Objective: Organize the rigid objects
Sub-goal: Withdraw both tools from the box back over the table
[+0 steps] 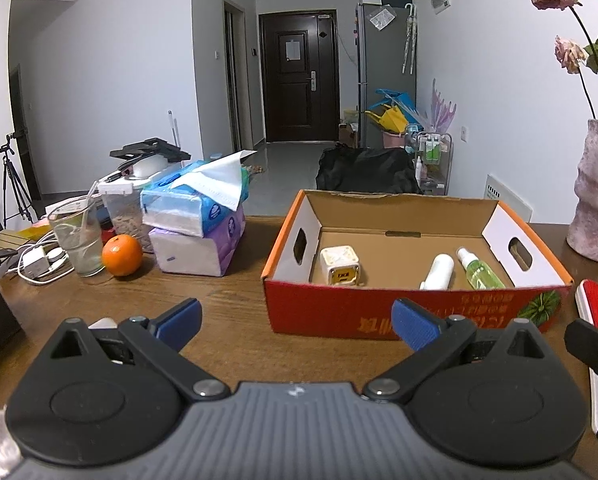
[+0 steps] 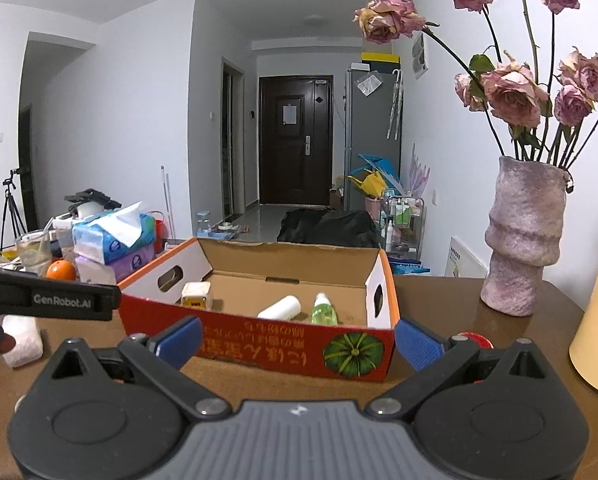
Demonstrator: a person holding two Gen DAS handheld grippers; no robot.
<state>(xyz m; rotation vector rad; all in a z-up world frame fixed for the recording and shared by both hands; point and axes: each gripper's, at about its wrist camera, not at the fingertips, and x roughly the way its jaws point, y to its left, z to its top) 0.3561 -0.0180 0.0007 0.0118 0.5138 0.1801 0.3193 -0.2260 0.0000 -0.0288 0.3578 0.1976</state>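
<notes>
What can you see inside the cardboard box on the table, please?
Inside the cardboard box are a white-and-yellow cube, a white bottle lying down and a green spray bottle. The front wall hides the floor strip nearest the cameras.

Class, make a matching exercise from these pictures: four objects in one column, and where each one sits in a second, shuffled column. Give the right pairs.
1. green spray bottle
2. orange
3. vase
4. tissue pack

A. beside the glass
B. stacked on another pack
C. inside the cardboard box
D. on the table, right of the box

Pairs: 1-C, 2-A, 3-D, 4-B
</notes>
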